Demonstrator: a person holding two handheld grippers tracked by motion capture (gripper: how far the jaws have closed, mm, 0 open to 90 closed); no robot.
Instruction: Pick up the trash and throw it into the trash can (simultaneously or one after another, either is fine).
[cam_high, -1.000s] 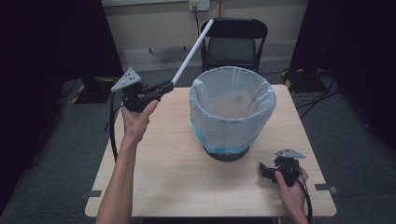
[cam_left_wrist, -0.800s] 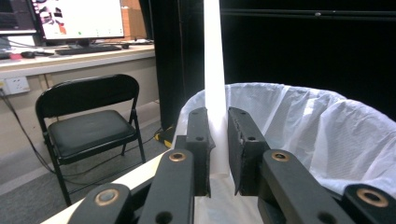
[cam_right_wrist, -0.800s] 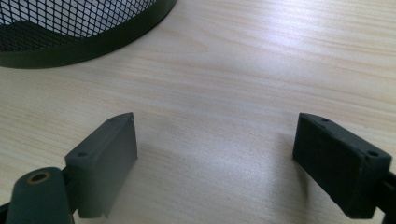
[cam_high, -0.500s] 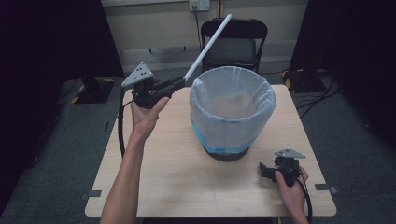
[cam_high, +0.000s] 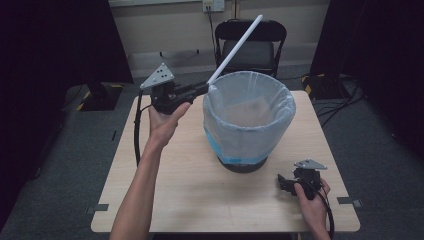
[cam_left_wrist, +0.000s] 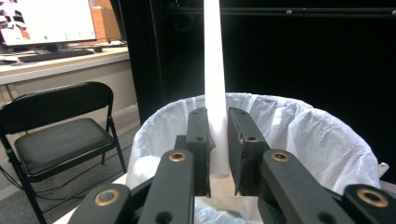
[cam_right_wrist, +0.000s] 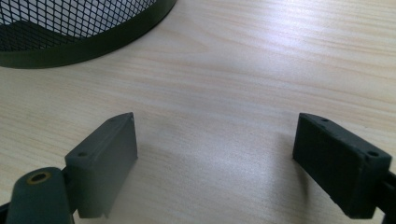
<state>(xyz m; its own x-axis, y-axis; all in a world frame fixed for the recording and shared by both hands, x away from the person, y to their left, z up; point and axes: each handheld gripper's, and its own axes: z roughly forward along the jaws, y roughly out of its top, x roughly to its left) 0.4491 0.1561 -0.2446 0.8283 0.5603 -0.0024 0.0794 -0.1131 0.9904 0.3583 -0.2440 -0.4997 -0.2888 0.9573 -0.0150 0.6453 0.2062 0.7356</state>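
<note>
Left gripper (cam_high: 200, 90) is clamping the white tube (cam_high: 235, 47) at its lower end, jaws closed flat on both sides of it. In the left gripper view the tube (cam_left_wrist: 214, 84) is running straight up out of the jaws, its bottom end poking out just below the pads.

Key relation: the tube's long axis is slanting up and away from the person, toward the chair (cam_high: 252, 50), with the gripped end sitting right at the near-left rim of the lined bin (cam_high: 250, 120). So the low end is hanging at the edge of the opening and the rest is projecting above and across the rim, not into it. From the left gripper view the liner mouth (cam_left_wrist: 299, 135) is lying directly ahead of and below the jaws.

My read: for a drop-in, the tube is needing to tip toward vertical, or the hand is needing to carry further over the opening, before letting go. Releasing at this slant is risking the tube pivoting on the rim and falling outside onto the counter (cam_high: 165, 190).

Right gripper (cam_high: 290, 182) is resting on the counter at the near-right corner, well apart from the tube and beside the bin's dark base. Its jaws are standing wide open with nothing between them, bare wood under them (cam_right_wrist: 219, 154). Left hand is clearly the working one; right is idling.
</note>
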